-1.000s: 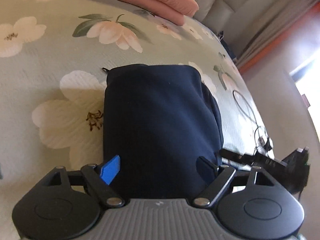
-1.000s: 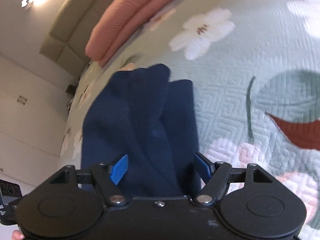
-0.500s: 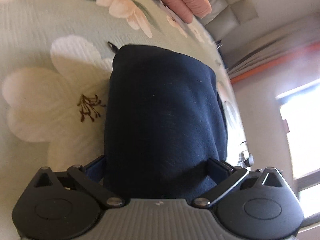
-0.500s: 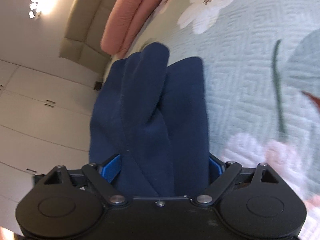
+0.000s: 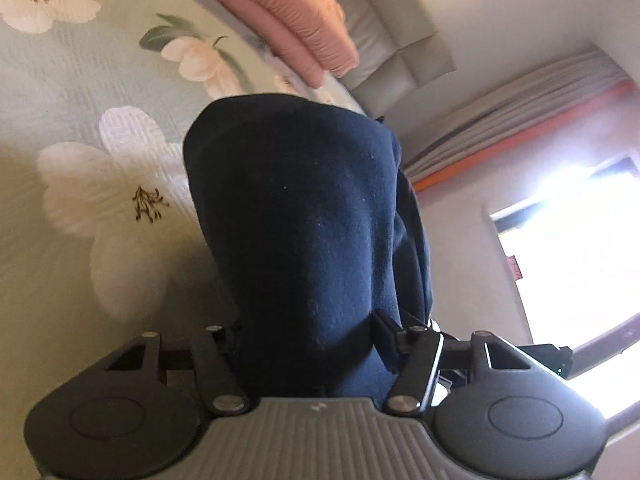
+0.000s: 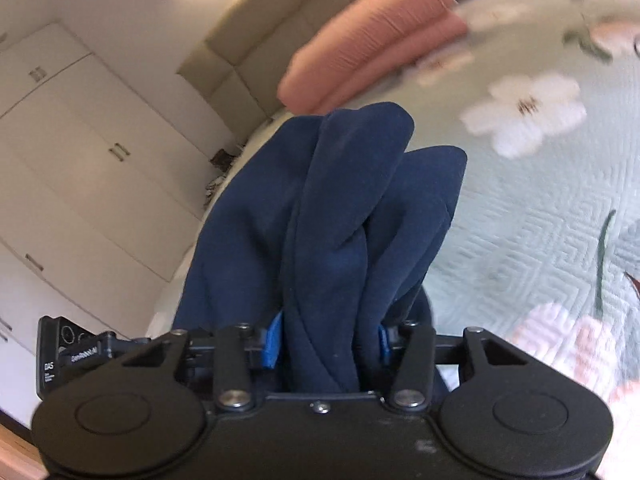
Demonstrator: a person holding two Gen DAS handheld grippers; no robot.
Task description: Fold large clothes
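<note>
Two grippers share one load: the folded navy-blue fleece garment [image 5: 308,216] runs forward from both of your tools, its near end bunched between each pair of fingers and its far end above the pale green quilted bedspread with large white and pink flowers [image 5: 80,72].

Your left gripper [image 5: 308,332] has just been closing, and its fingers are clamped on a thick, smooth-faced fold of the garment. The fabric fills the gap so fully that the left finger is almost wholly buried; only the dark right finger [image 5: 386,330] shows against the cloth.

Your right gripper [image 6: 326,340] has likewise just been closing, and its blue-padded fingers [image 6: 272,340] pinch a bundle of several rolled layers. From this side the garment shows as three long ridges.

No container holds anything here; the bed alone carries the things. A folded salmon-pink blanket [image 5: 280,20] lies on the bedspread beyond the garment, against a beige padded headboard [image 5: 384,12].

Whether the garment's far end touches the bedspread or hangs clear of it you cannot tell from either view. The right-wrist picture is smeared, so the flowers and the blanket edge are soft. White cupboard doors [image 6: 80,168] stand at its left; the window [image 5: 576,264] in the left-wrist view is blown out to white.
</note>
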